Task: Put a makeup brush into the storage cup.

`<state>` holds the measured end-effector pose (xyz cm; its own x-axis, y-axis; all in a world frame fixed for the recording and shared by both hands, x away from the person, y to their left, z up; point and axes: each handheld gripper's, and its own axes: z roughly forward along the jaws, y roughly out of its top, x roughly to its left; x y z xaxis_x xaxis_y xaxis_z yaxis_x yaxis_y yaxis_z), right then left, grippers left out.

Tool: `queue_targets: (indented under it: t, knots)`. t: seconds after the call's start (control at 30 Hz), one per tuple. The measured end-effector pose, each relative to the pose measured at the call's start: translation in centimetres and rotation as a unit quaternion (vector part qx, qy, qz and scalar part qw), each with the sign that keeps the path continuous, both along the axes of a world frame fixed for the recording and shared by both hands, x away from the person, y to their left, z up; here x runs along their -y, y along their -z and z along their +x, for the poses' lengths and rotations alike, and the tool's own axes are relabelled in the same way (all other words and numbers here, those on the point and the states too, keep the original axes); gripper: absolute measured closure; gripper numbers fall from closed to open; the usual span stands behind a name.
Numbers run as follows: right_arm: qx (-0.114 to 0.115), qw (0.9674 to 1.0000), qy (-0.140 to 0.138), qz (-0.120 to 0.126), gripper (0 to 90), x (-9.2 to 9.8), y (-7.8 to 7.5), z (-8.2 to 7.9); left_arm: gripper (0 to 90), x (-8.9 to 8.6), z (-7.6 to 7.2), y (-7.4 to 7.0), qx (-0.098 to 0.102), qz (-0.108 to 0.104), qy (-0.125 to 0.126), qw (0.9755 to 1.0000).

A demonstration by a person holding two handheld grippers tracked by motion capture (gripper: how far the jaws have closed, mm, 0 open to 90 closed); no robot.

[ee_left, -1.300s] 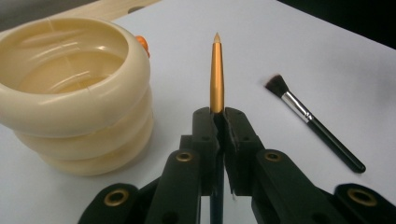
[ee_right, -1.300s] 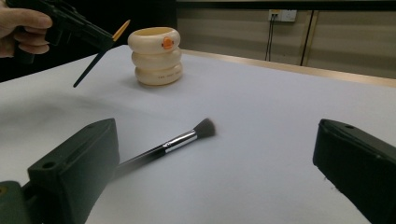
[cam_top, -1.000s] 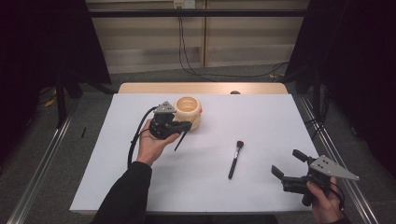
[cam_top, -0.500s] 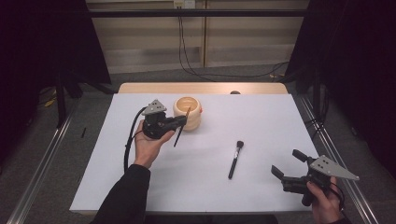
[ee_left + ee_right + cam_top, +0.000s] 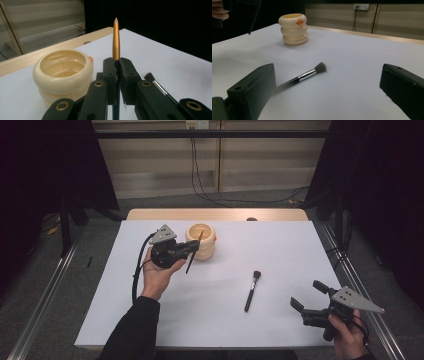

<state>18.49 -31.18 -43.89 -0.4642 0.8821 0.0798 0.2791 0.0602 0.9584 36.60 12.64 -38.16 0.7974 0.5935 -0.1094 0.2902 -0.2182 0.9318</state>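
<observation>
Gold-tipped brush (image 5: 116, 42) clamped in left claw (image 5: 192, 248), held in the air just beside cream ringed cup (image 5: 201, 241) at back of white worktop (image 5: 280, 250). Right claw (image 5: 307, 295) gapes wide w/ nothing in it, near front right corner. Black makeup brush (image 5: 251, 290) lies flat mid-worktop, apart from both.

Left gripper (image 5: 192, 251) raised, jaws clamped; right gripper (image 5: 310, 299) low, jaws wide.
</observation>
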Motion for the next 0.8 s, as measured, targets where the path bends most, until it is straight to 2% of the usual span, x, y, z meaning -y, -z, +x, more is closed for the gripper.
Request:
queue_targets:
  t: [0.03,0.1,0.17,0.23,0.37,0.5,0.57,0.73,0.8]
  knots:
    - [-0.001,1.0000,0.001,0.001,0.0,0.0,0.0,0.0,84.0,0.0,0.1,0.0,0.001,-0.008,0.007,0.9999]
    - [0.002,1.0000,0.001,0.001,0.0,0.0,0.0,0.0,84.0,-0.1,0.3,-0.2,0.002,-0.013,0.004,0.9999]
    - [0.003,1.0000,0.001,0.003,0.0,-0.1,0.0,0.0,83.9,0.0,0.5,-0.5,0.007,-0.015,0.005,0.9999]
    - [0.003,1.0000,0.001,0.001,0.0,-0.1,0.0,0.0,83.9,0.1,0.7,-1.1,0.011,-0.017,-0.006,0.9998]
    - [-0.001,1.0000,0.000,0.003,0.0,0.0,0.0,0.0,84.0,0.1,1.2,-1.7,0.017,-0.026,0.001,0.9995]
    - [-0.001,1.0000,0.001,0.003,0.0,0.0,0.0,0.0,84.0,0.1,1.6,-1.8,0.020,-0.025,0.001,0.9995]
    - [0.000,1.0000,0.001,0.002,0.0,0.0,0.0,0.0,83.9,0.0,1.8,-1.8,0.017,-0.024,-0.012,0.9995]
    - [0.001,1.0000,0.002,0.002,0.0,0.0,0.0,0.0,83.9,0.0,2.4,-1.9,0.018,-0.032,-0.006,0.9993]
    - [0.001,1.0000,0.001,0.002,0.0,0.0,0.0,0.0,83.9,0.1,2.7,-2.1,0.016,-0.032,-0.010,0.9993]
